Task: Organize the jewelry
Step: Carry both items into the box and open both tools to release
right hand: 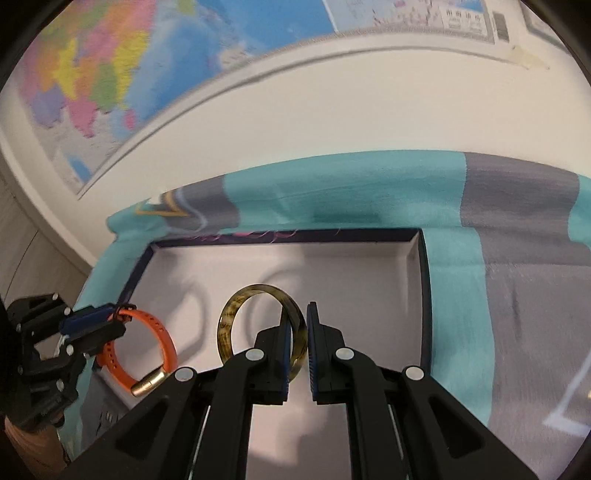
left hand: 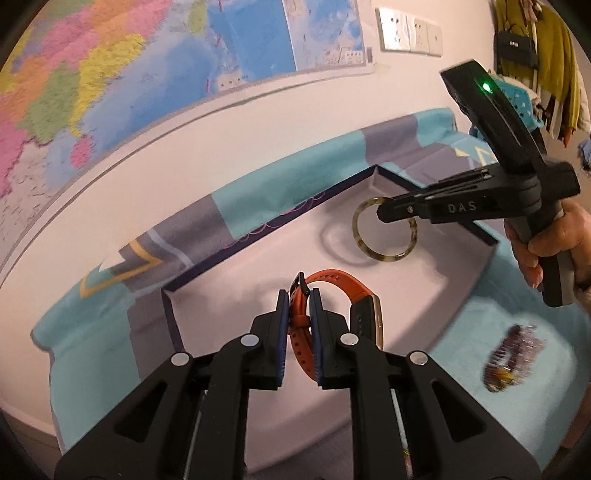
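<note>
My left gripper (left hand: 299,295) is shut on the strap of an orange wristband watch (left hand: 332,284) with a gold case, held over the near part of a shallow white box (left hand: 424,295) with dark blue walls. It also shows in the right wrist view (right hand: 118,314) at the left, with the watch (right hand: 147,347). My right gripper (right hand: 299,310) is shut on a mottled olive-amber bangle (right hand: 236,306), held upright over the box floor (right hand: 351,288). In the left wrist view the right gripper (left hand: 380,212) holds the bangle (left hand: 364,240) above the box's far part.
The box lies on a teal and grey cloth (left hand: 258,192) against a white wall with a coloured map (left hand: 110,55). A purple beaded bracelet (left hand: 513,356) lies on the cloth right of the box. Wall sockets (left hand: 410,31) and hanging clothes (left hand: 535,55) are at upper right.
</note>
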`<action>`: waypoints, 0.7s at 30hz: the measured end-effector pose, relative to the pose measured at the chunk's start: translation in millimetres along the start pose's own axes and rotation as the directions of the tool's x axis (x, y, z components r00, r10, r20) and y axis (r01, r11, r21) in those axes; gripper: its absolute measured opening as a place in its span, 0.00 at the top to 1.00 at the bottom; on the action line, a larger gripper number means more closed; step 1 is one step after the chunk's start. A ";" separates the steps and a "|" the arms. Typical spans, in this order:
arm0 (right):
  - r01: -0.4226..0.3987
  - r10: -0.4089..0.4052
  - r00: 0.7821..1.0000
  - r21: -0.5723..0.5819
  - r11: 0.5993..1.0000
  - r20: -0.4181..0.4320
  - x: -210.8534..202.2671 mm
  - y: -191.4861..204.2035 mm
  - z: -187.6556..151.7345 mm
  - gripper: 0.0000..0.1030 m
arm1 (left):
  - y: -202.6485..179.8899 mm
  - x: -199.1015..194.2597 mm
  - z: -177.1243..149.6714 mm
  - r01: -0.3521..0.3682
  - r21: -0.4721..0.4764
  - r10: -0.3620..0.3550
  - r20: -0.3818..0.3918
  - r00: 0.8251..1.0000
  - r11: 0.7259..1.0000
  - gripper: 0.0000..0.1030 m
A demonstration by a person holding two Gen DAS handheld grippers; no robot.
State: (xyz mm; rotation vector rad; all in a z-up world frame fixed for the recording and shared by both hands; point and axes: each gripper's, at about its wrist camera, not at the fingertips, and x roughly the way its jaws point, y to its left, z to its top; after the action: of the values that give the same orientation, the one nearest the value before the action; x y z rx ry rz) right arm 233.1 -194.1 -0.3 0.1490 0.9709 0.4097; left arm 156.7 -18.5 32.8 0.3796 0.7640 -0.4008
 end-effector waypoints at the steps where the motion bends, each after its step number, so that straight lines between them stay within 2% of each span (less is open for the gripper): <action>1: 0.006 -0.006 1.000 0.001 1.000 -0.005 3.8 -0.2 3.0 0.93 | 1.7 6.4 1.8 -0.002 0.005 0.002 -0.009 1.000 1.000 0.89; 8: 0.044 -0.043 0.998 0.028 0.999 -0.035 23.9 -3.8 17.7 0.93 | 12.9 43.5 14.0 -0.003 0.040 0.005 -0.045 0.999 0.999 0.89; 13: 0.065 -0.064 0.998 0.026 0.998 -0.023 20.8 -1.5 17.0 0.86 | 20.4 63.2 22.9 -0.053 0.048 0.055 -0.048 0.997 0.997 0.89; 15: 0.062 -0.061 0.998 0.027 0.998 -0.023 16.7 -3.8 14.2 0.80 | 24.0 66.7 24.6 -0.074 0.027 0.075 -0.048 0.996 0.997 0.85; 17: 0.050 -0.050 0.999 0.031 0.998 -0.014 11.9 -5.4 10.8 0.78 | 29.5 63.8 23.1 -0.089 -0.003 0.089 -0.034 0.995 0.996 0.78; 19: 0.034 -0.034 0.999 0.018 0.999 -0.011 7.1 -5.0 5.7 0.74 | 31.0 53.7 20.0 -0.067 -0.030 0.066 -0.011 0.998 0.997 0.77; 21: 0.016 -0.016 1.000 0.009 1.000 -0.010 2.3 -4.1 0.4 0.69 | 27.9 38.7 14.7 -0.043 -0.032 0.044 0.018 0.999 0.999 0.72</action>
State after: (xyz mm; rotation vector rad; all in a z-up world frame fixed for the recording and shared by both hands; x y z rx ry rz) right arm 235.7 -196.9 -3.1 0.1474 0.9827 0.3922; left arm 204.0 -9.5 19.5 0.3618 0.7415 -0.3506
